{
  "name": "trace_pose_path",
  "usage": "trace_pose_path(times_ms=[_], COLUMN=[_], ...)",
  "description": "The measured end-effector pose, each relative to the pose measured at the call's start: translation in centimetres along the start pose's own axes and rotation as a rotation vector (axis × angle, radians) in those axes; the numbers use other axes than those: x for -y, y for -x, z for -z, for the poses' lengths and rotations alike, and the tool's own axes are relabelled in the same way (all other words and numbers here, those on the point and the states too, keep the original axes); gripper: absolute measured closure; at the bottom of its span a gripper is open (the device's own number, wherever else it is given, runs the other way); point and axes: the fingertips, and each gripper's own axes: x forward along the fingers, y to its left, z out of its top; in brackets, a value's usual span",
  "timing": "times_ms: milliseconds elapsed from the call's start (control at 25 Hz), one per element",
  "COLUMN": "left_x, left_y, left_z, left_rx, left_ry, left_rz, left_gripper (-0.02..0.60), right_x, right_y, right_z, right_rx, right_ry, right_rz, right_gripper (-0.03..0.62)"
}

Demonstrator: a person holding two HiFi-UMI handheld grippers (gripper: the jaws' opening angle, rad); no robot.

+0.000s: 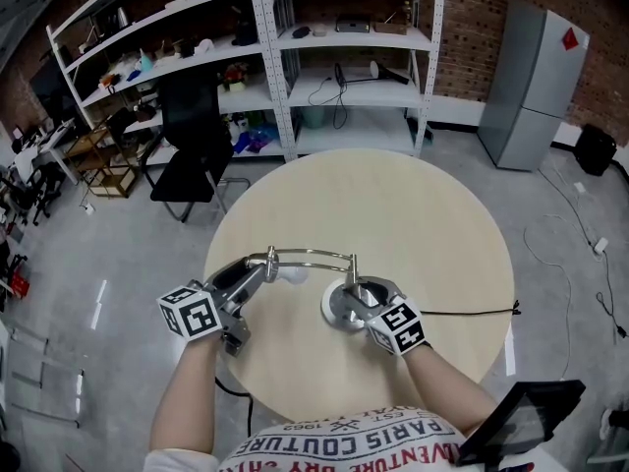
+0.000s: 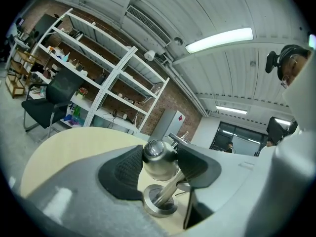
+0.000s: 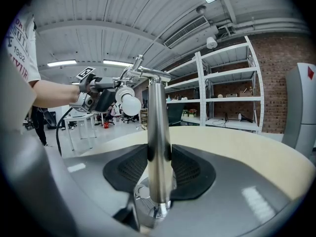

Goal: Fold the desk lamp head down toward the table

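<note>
Where the round pale-wood table (image 1: 393,205) curves nearest the person, the chrome desk lamp (image 1: 313,256) stands on its round metal base (image 1: 332,310), its thin arm reaching left from the top of the upright steel pole (image 3: 159,122). The right gripper (image 3: 159,169) is clenched on that pole low down, just above the base. The left gripper (image 2: 159,168) grasps the rounded chrome lamp head (image 2: 158,154), whose white bulb (image 3: 131,104) shows just beside the jaws, above the tabletop.
</note>
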Motion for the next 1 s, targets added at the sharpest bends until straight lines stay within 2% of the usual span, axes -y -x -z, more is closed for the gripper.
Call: trace_pose_path(times_ms=[1000], left_x=[-1.9], left_y=[-0.8], left_z=[3.3], left_rx=[0.088], left_ry=[0.168], left_rz=[0.046], left_gripper=[0.359], right_x=[0.6], right_y=[0.2], right_z=[-0.2], right_rx=[-0.007], right_ry=[-0.009], right_rz=[0.013], right_gripper=[0.448])
